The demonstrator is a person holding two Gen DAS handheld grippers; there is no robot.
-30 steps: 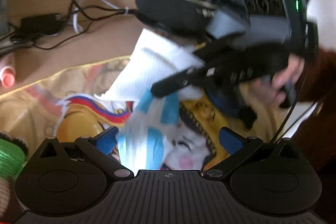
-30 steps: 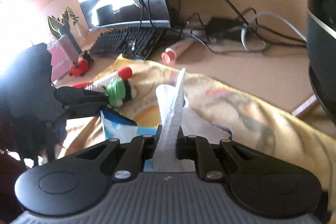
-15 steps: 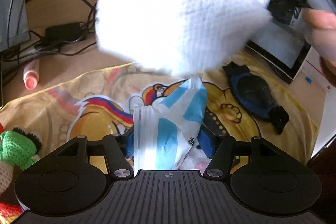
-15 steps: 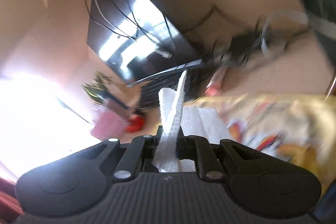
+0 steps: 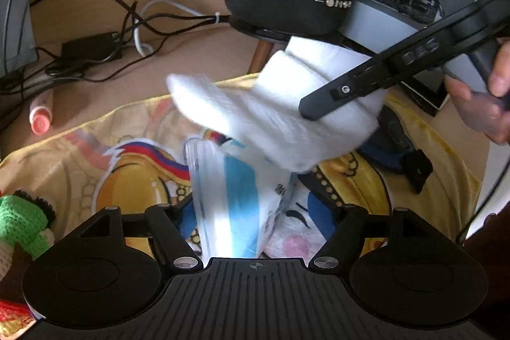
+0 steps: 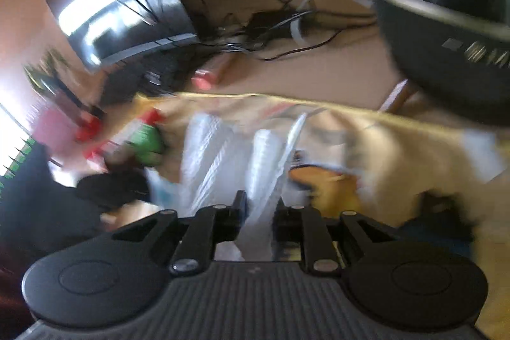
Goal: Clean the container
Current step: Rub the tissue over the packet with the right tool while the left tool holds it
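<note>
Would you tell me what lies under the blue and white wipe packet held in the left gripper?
Under the wipe packet lies the yellow cartoon-print cloth; its printed face shows beside the packet. The part directly beneath is covered.

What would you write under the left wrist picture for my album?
Right gripper lifts a white wipe from the blue-and-white packet between the left gripper fingers, above a cartoon cloth.

We're at a home desk here: a monitor (image 6: 118,8) with a keyboard (image 6: 149,78) below it, tangled cables (image 5: 105,31) beside it, and a cartoon-print towel (image 5: 95,155) spread before it with a crocheted toy (image 5: 22,222).
</note>
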